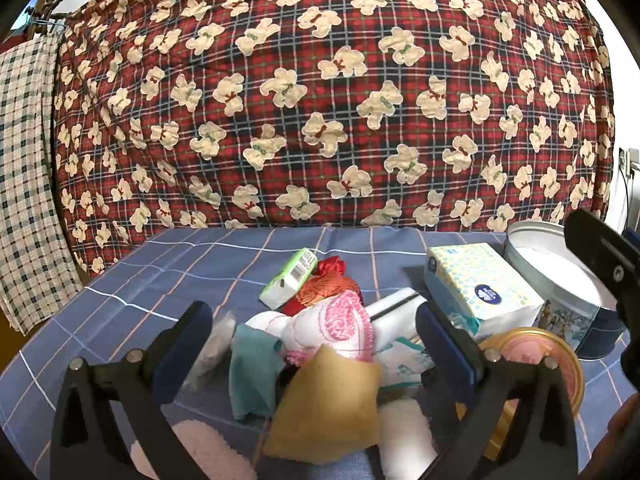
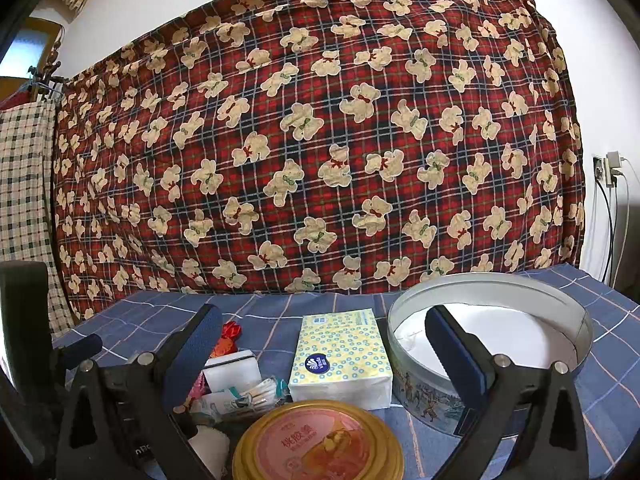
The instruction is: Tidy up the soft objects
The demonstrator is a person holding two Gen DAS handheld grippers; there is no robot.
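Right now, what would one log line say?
left gripper: open over soft pile | right gripper: open, empty | yellow pillow: on table | round tin: empty

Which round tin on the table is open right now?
The silver tin at the far right: lidless, white interior showing, printed scene on its wall. The gold tin nearer the camera has its pink-labelled lid on.

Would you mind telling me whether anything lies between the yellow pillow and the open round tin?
Yes. The tissue pack lies directly left of the round tin, between it and the yellow pillow; the gold-rimmed lid lies nearer the camera. The left tool is open over the pile.
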